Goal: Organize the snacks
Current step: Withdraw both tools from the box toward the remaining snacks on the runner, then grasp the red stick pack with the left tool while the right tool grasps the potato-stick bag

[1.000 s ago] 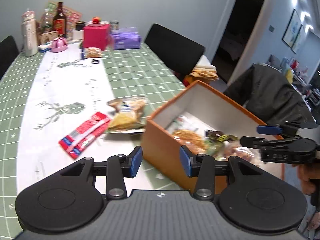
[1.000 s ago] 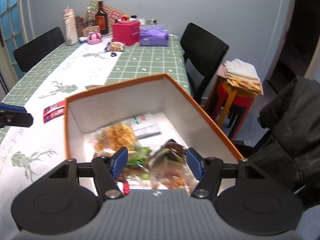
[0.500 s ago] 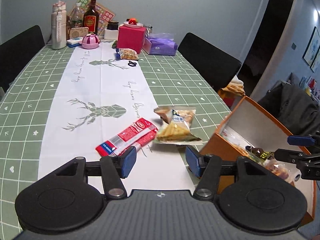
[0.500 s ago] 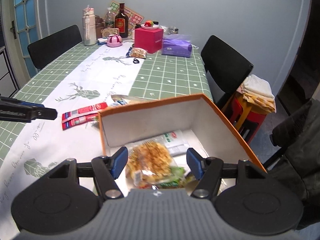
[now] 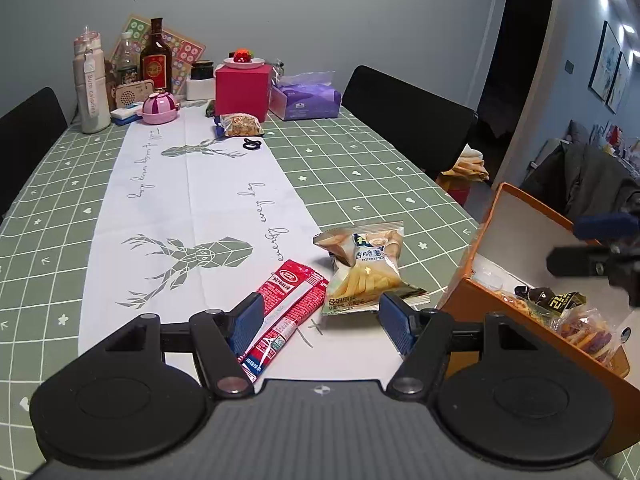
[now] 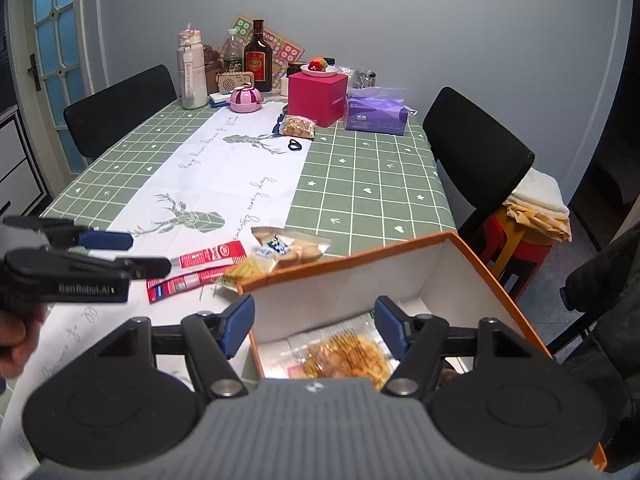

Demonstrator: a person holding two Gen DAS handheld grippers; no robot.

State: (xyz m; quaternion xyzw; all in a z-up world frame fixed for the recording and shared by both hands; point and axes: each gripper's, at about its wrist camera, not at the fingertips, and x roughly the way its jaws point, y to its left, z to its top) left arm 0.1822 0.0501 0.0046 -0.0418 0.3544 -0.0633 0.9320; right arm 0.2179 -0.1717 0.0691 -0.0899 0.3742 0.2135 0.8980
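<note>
— At the table's right edge, what holds the snacks?

— An orange box [image 6: 472, 264], white inside, with several packets [image 6: 344, 356] on its bottom. A potato-stick bag [image 5: 366, 270] and a red sachet [image 5: 290, 300] lie on the runner just beside it.

— And the grippers?

— The left gripper [image 5: 322, 322] is spread, empty, above the sachet; the right gripper [image 6: 314, 326] gapes over the box.

Home dining room, table [image 5: 360, 168], chairs [image 5: 408, 120]

left claw [image 5: 322, 318] | black body | blue pads [image 5: 249, 320] | silver screws
</note>
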